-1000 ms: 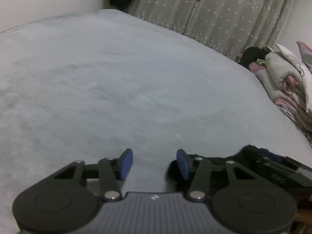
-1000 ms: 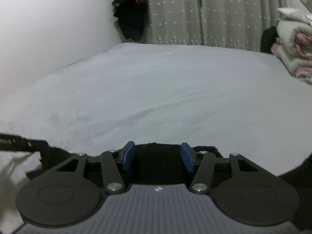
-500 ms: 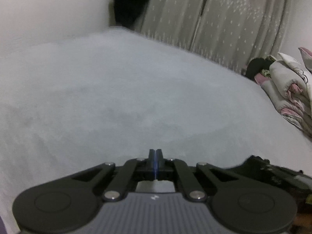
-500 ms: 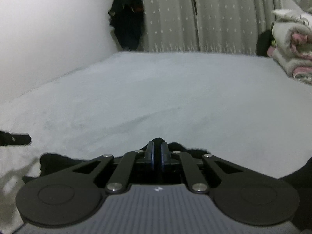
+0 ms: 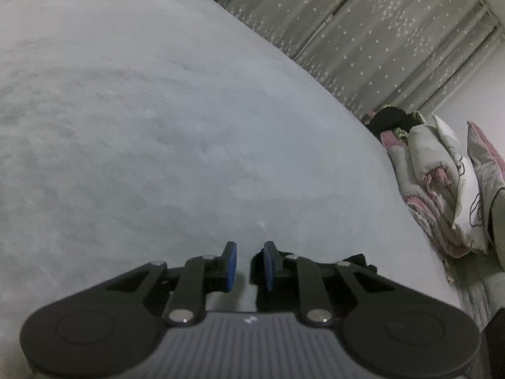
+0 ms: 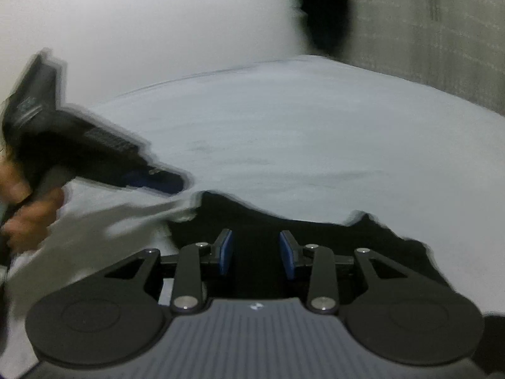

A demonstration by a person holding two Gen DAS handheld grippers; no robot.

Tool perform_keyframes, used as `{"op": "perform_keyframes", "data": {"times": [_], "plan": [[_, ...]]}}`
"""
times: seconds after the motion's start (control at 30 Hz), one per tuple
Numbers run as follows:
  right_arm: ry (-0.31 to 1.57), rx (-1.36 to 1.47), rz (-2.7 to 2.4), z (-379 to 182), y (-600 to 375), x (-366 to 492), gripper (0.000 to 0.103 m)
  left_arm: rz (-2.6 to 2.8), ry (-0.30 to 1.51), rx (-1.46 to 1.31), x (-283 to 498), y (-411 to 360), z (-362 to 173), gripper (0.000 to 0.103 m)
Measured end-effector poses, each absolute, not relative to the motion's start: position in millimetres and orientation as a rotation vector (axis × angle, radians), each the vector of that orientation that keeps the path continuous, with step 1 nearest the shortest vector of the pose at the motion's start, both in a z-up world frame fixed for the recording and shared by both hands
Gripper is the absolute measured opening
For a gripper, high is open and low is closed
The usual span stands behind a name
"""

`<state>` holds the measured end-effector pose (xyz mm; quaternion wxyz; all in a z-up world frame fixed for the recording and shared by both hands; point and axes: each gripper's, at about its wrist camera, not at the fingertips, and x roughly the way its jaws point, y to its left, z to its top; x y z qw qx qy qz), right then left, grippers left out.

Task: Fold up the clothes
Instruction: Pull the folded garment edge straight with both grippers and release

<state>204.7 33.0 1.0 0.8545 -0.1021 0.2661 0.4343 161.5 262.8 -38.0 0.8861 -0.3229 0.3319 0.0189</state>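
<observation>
Both sets of tongs have changed state within the last half second: each was closed, and each now stands apart. My left tongs show a narrow gap between the blue pads with only the pale grey bed visible through it; nothing is gripped. My right tongs are open wider, with the black garment lying directly beneath and beyond the pads, but no cloth is caught between them. I read this as a release: the cloth was pinched at two points and has now been let go. The garment lies on the near part of the bed, its ragged far edge just ahead of the right tongs; in the left wrist view only a dark scrap of it shows behind the right-hand finger. In the right wrist view the left gripper, held in the person's hand, appears at the left, blurred by motion and raised off the bed, with a pale smeared area beneath it that I cannot identify. Folded bedding is stacked at the far right, and the curtains hang beyond the bed, well apart from the work. In my judgement one fold has been laid down. How many folds remain cannot be determined, since most of the garment is hidden under the rig.
</observation>
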Motion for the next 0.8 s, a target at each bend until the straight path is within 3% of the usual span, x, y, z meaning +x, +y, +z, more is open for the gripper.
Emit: {"op": "perform_keyframes", "data": {"times": [0.2, 0.3, 0.37, 0.4, 0.47, 0.8], "plan": [[0.513, -0.323, 1.029, -10, 77, 176, 0.037, 0.024, 0.712, -0.68, 164, 265, -38, 0.019], [0.502, -0.372, 0.99, -23, 87, 177, 0.037, 0.001, 0.724, -0.7, 169, 266, -38, 0.027], [0.505, -0.364, 0.976, -28, 90, 180, 0.023, -0.017, 0.733, -0.723, 170, 267, -40, 0.034], [0.512, -0.348, 0.977, -26, 88, 182, 0.003, -0.032, 0.737, -0.74, 170, 268, -41, 0.037], [0.53, -0.254, 0.99, -19, 74, 191, 0.003, -0.072, 0.735, -0.785, 171, 269, -43, 0.044], [0.547, 0.033, 1.033, 11, 22, 218, 0.003, -0.277, 0.793, -1.008, 185, 257, -68, 0.048]]}}
